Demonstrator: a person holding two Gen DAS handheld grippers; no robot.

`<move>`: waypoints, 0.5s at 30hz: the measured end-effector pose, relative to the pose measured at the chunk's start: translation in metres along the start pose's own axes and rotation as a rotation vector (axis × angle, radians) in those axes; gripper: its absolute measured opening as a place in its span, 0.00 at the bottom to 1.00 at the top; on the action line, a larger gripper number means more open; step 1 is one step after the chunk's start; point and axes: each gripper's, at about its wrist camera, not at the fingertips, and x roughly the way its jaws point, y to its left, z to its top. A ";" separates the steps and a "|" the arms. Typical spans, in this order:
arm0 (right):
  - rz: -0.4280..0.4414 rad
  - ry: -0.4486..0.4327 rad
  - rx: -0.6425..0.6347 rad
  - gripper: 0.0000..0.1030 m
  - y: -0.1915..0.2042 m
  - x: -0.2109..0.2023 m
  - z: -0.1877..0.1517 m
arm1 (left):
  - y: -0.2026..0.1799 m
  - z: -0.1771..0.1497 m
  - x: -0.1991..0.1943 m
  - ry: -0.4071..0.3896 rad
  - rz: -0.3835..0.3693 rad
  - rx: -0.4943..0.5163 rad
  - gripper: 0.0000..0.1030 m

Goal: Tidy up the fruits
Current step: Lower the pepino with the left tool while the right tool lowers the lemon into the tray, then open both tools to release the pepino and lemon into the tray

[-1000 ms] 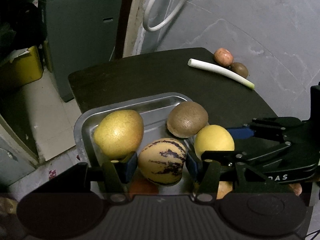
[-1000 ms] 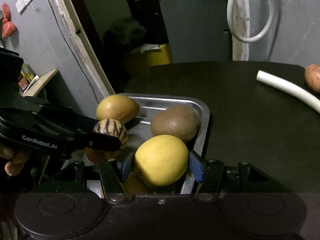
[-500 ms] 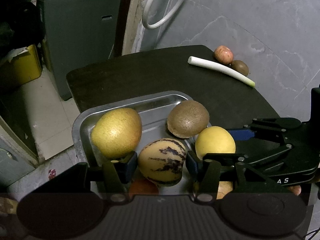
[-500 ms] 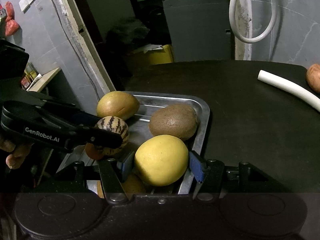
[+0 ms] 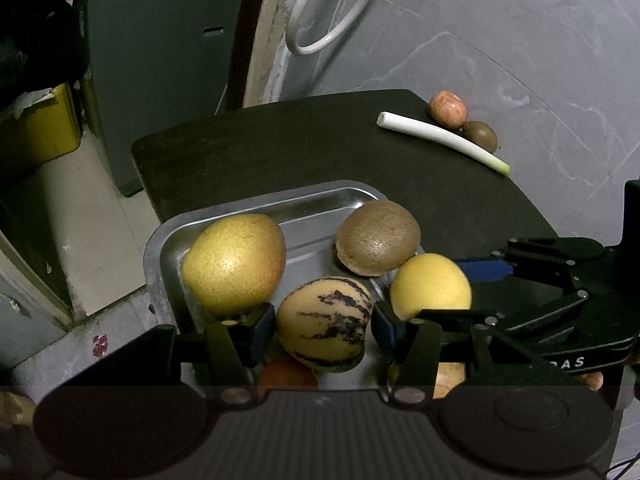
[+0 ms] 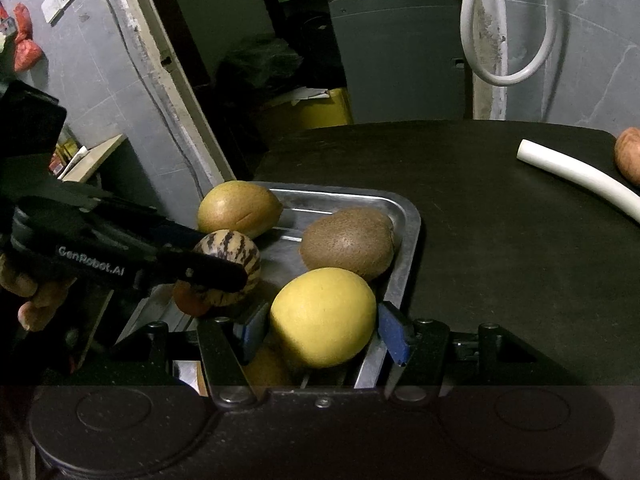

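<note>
Fruit already fills most of the metal tray point(image 5: 256, 208): a striped melon point(image 5: 324, 324) sits low and centre in the left wrist view, flanked by the blue pads of the left gripper point(image 5: 324, 330), which appear clenched on its sides. A yellow lemon-like fruit point(image 6: 324, 316) lies at the lower centre of the right wrist view, between the fingers of the right gripper point(image 6: 320, 330); a sliver of gap shows at the right pad, so whether it is grasped or let go cannot be told. Both fruits lie straight ahead of their own grippers, over the near end of the tray, with the melon's long axis running roughly across its jaws. Behind them rest a large yellow pear point(image 5: 234, 262) and a brown kiwi point(image 5: 378, 236). Further out, at the upper right, an apple point(image 5: 448, 109), a small brown fruit point(image 5: 480, 136) and a white leek stalk point(image 5: 440, 138) lie on the dark table point(image 5: 280, 152); the right hand looks nearer to these.
</note>
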 end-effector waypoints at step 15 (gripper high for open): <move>0.009 -0.010 -0.016 0.63 0.000 -0.021 -0.002 | -0.004 0.001 0.000 0.034 0.023 0.014 0.56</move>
